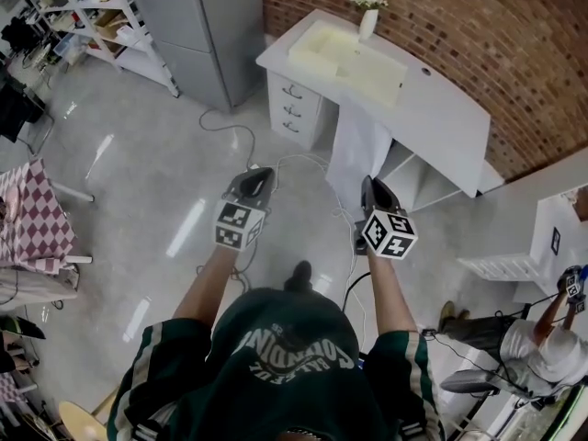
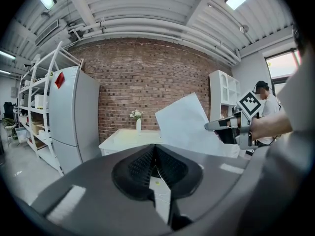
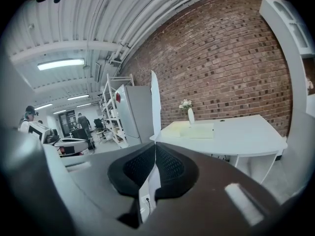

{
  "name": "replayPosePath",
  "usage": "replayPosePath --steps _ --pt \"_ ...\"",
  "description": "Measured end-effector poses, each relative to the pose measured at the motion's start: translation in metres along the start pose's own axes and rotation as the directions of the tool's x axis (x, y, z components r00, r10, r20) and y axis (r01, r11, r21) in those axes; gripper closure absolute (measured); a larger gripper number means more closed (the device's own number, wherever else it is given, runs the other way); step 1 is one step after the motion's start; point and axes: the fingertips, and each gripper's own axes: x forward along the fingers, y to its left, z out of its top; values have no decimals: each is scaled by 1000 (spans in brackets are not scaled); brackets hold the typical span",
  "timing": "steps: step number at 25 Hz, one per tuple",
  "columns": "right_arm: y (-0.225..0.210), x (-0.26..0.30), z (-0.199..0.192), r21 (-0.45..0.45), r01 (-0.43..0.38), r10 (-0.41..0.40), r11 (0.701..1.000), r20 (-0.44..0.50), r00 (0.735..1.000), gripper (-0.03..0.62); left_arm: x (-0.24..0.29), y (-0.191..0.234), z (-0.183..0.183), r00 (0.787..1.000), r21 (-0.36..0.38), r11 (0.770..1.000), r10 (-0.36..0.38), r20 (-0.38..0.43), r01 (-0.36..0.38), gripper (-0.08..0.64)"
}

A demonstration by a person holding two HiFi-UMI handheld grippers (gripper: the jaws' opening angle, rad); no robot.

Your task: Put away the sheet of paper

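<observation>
The right gripper's (image 3: 155, 150) 2 jaws were clamped on the lower edge of the sheet of paper (image 3: 155, 104), which rose upright from them and was seen edge-on. The left gripper's (image 2: 154, 150) jaws were pressed together with nothing between them. Both grippers were held side by side over the floor (image 1: 138, 173), short of the white desk (image 1: 441, 108), which bore 1 vase of flowers (image 1: 367, 16).
</observation>
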Motion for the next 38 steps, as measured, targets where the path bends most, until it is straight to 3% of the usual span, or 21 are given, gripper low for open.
replayPosePath --steps 26,38 --pt "-58 42 26 28 -77 78 997 -21 997 590 74 -20 21 999 5 999 39 1 -39 549" --pt "-74 76 33 39 -80 81 996 -31 996 591 114 -5 21 1000 0 1000 27 -7 -27 549"
